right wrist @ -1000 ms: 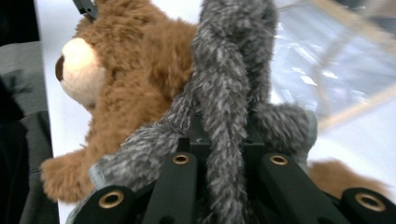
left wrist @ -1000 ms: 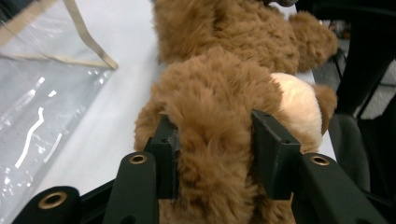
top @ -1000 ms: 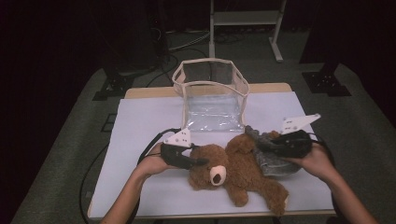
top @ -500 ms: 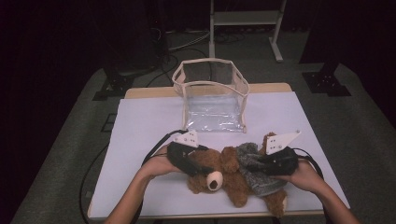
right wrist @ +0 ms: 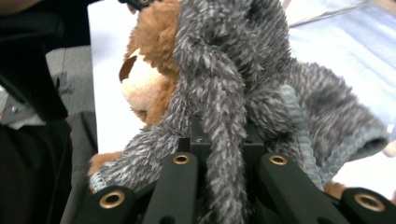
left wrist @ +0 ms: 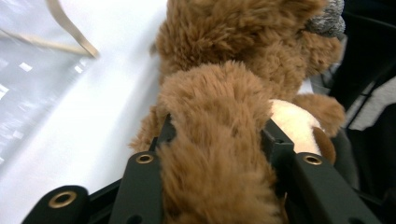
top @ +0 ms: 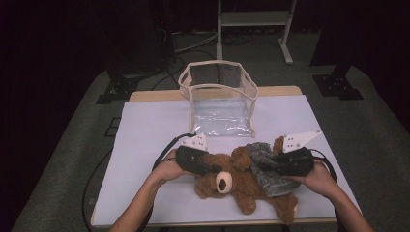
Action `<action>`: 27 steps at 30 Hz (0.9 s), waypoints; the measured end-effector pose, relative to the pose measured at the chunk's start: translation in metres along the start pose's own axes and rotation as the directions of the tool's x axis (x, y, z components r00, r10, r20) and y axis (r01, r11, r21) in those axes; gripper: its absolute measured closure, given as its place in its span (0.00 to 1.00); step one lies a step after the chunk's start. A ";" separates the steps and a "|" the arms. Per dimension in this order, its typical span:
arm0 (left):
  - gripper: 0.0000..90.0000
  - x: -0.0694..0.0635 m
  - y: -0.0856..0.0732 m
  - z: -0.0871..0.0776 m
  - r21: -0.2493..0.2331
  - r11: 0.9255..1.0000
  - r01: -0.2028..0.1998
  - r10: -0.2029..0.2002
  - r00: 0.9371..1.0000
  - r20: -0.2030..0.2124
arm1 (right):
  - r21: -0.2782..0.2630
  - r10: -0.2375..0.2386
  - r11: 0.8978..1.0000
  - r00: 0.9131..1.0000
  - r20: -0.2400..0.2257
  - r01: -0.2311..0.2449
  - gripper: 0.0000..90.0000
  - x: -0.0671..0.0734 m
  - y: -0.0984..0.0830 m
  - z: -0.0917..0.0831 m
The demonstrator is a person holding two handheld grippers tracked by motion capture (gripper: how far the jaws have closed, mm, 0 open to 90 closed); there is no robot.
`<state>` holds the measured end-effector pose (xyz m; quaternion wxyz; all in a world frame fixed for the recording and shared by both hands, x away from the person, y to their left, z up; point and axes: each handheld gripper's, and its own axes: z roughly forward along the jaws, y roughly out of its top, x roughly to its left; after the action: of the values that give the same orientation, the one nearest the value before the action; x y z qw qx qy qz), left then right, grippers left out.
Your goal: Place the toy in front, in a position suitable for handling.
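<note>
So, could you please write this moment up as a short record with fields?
surface: table with white cover
main item: brown teddy bear lying on the table's near side
garment: grey fuzzy garment on the bear
left gripper: jaws have just been closing, now shut on a brown furry part of the bear
right gripper: shut on the grey fuzzy garment
container: clear bag with beige trim, upright and open, behind the bear
contact between bear and bag: apart
</note>
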<state>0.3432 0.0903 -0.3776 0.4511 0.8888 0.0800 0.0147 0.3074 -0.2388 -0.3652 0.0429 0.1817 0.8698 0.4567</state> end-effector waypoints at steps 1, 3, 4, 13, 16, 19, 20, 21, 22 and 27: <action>0.68 0.001 0.004 -0.002 -0.003 1.000 -0.021 0.020 1.000 -0.012 | -0.007 0.006 1.000 1.000 0.003 -0.006 0.90 -0.002 0.001 -0.001; 0.69 0.003 0.011 -0.006 -0.001 0.998 -0.058 0.058 0.998 -0.030 | -0.018 0.017 1.000 1.000 0.012 -0.017 0.90 -0.006 0.003 -0.004; 0.69 0.005 0.015 -0.009 0.000 0.997 -0.079 0.079 0.996 -0.046 | -0.026 0.025 0.999 1.000 0.018 -0.024 0.90 -0.008 0.004 -0.005; 0.69 0.014 0.029 -0.028 0.029 0.983 -0.182 0.184 0.980 -0.071 | -0.084 0.077 0.994 0.993 0.086 -0.070 0.90 -0.041 0.025 -0.021; 0.67 0.011 0.023 -0.028 0.008 0.979 -0.203 0.203 0.977 -0.061 | -0.050 0.060 0.997 0.994 0.089 -0.056 0.90 -0.049 0.033 -0.011; 0.64 0.006 0.011 -0.030 -0.015 0.982 -0.190 0.189 0.980 -0.053 | 0.034 0.020 0.999 0.999 0.047 -0.021 0.90 -0.046 0.036 0.013; 0.62 0.004 0.006 -0.030 -0.016 0.983 -0.184 0.183 0.982 -0.047 | 0.062 0.005 0.998 0.999 0.035 -0.007 0.90 -0.041 0.036 0.021; 0.59 0.003 0.000 -0.031 -0.011 0.985 -0.172 0.171 0.984 -0.047 | 0.075 -0.007 0.997 1.000 0.017 0.006 0.90 -0.036 0.035 0.027; 0.56 0.002 -0.005 -0.031 -0.015 0.988 -0.154 0.153 0.987 -0.047 | 0.081 -0.010 0.997 1.000 0.002 0.010 0.90 -0.031 0.034 0.030; 0.41 -0.007 -0.019 -0.042 -0.075 0.995 -0.063 0.062 0.998 -0.019 | 0.090 -0.065 0.994 0.998 -0.009 0.066 0.90 0.000 0.027 0.034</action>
<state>0.3294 0.1335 -0.3681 0.4831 0.8729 0.0553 0.0393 0.3226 -0.1988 -0.3631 0.0470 0.1536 0.8951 0.4158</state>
